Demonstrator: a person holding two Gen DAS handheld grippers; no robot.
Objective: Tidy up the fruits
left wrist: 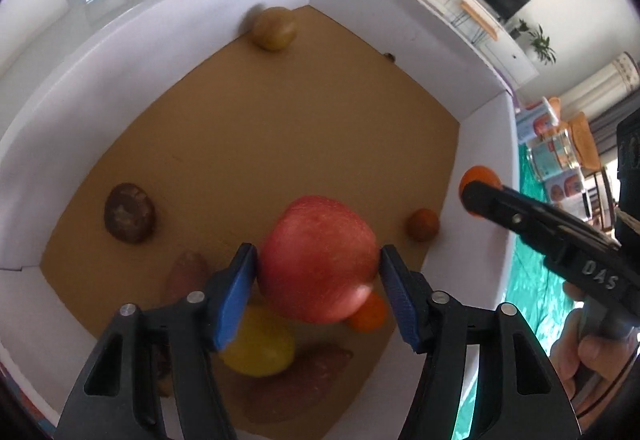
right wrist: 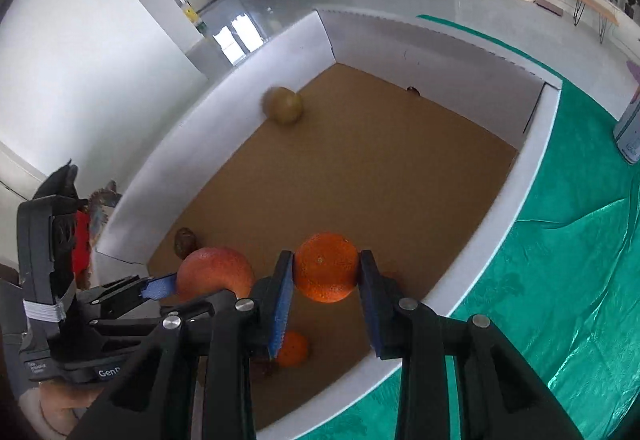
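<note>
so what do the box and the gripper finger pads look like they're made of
Box: looks like cardboard, with smooth matte white walls, a raw brown floor and folded flaps at the corners. Finger pads: blue, probably rubber or soft plastic, with a fine ribbed texture on the gripping faces; the look alone leaves this open. They sit on black, seemingly plastic fingers.

Matt brown cardboard lines the box floor [right wrist: 360, 176], with smooth white walls [left wrist: 120, 52]. The apple [left wrist: 318, 260] shows a smooth, softly shiny skin; the orange [right wrist: 326, 267] is pitted and glossy. Shiny green cloth [right wrist: 560, 280] wrinkles at lower right.
</note>
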